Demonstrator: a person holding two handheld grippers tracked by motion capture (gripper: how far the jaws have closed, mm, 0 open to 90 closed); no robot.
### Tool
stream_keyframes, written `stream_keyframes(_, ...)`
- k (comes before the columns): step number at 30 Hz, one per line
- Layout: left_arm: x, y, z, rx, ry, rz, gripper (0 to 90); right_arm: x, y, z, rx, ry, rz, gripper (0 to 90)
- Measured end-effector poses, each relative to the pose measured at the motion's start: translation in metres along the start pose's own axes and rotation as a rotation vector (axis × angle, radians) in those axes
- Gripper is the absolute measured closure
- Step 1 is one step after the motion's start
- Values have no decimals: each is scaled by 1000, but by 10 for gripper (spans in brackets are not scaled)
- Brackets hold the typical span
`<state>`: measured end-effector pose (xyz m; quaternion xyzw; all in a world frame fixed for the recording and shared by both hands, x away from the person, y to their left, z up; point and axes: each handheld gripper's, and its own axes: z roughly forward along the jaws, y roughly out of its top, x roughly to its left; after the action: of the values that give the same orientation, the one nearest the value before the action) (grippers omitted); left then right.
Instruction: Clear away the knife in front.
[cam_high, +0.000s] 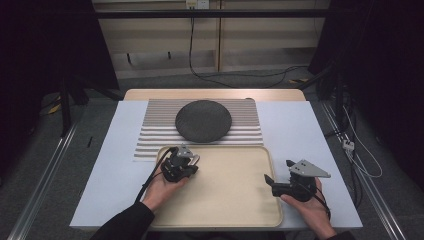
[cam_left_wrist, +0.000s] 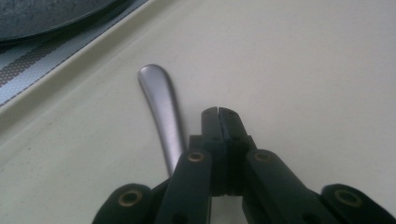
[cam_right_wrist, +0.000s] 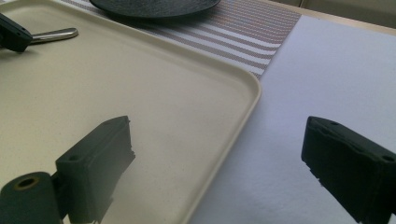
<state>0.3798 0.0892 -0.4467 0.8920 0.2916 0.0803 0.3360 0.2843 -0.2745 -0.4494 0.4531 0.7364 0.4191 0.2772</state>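
Scene: you sit at a table (cam_high: 100, 165) covered in white, with a beige tray (cam_high: 235, 200) right in front of you and a striped mat (cam_high: 155, 130) beyond it.
Plate: a dark round plate (cam_high: 203, 120) sits on the mat, past the tray's far edge.
Handle: a shiny metal cutlery handle (cam_left_wrist: 161, 100) lies flat on the tray near its far left corner, its rounded end pointing toward the tray rim. Its other end is hidden, so you cannot tell what utensil it is.
Left gripper: your left gripper (cam_left_wrist: 218, 111) rests low over the tray's far left corner, jaws pressed together with no gap at the tips.
Handle and left gripper: in the left gripper view the handle runs just beside the closed jaws, on their left, and passes under the gripper's body. Nothing sits between the tips there. Whether the gripper touches the handle lower down cannot be told.
Seen from the right: in the right gripper view the handle (cam_right_wrist: 55, 34) sticks out from behind the left gripper's dark tip at the top left.
Right gripper: your right gripper (cam_right_wrist: 215, 158) is held at the tray's right edge, well apart from the handle. Its jaws stand wide apart with nothing between them, one over the tray and one over the white table.
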Motion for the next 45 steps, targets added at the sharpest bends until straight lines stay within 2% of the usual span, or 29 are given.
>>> stream_keyframes(2, 1, 0, -1, 8, 32, -11, 900, 0, 0, 1, 1, 4, 2, 87)
stream_keyframes(3, 5, -1, -2, 12, 1, -6, 900, 1, 1, 2, 1, 4, 3, 87)
stream_keyframes(5, 8, -2, -2, 6, -13, -13, 900, 2, 1, 3, 4, 5, 2, 87)
stream_keyframes(8, 9, -2, -3, 21, -6, 36, 900, 2, 1, 4, 7, 3, -4, 87)
stream_keyframes(10, 9, -1, -4, 38, 2, 11, 900, 2, 0, 2, 6, 1, 0, 87)
stream_keyframes(12, 10, 1, -4, 54, 0, 5, 900, 1, 0, 0, 3, -3, 1, 87)
stream_keyframes(14, 12, 0, -5, 60, -2, -15, 900, 0, -1, -1, 1, -5, 1, 87)
stream_keyframes(16, 13, 0, -6, 63, -3, -11, 900, 1, -1, -2, -1, -4, -1, 87)
stream_keyframes(17, 14, -1, -6, 57, -3, -25, 900, 1, -1, -2, -2, -3, -4, 87)
stream_keyframes(19, 14, -1, -7, 64, -4, -15, 900, 2, -1, -2, 0, 0, -5, 87)
stream_keyframes(22, 15, -3, -8, 56, -5, -22, 900, 2, 0, -2, 0, -1, -12, 87)
stream_keyframes(34, 20, -6, -13, 78, 6, -31, 900, 3, 0, -1, 3, 1, -13, 87)
stream_keyframes(40, 24, -8, -16, 79, 2, -44, 900, 2, 0, -1, 2, 0, -12, 87)
stream_keyframes(42, 25, -9, -17, 77, 5, -64, 900, 3, 0, -1, 2, 2, -14, 87)
stream_keyframes(43, 25, -10, -18, 82, 17, -69, 900, 3, 0, -1, 3, 1, -14, 87)
stream_keyframes(44, 26, -10, -19, 86, 10, -78, 900, 3, 0, 0, 2, 2, -15, 87)
stream_keyframes(45, 27, -11, -20, 90, 26, -76, 900, 3, 0, 0, 2, 3, -15, 87)
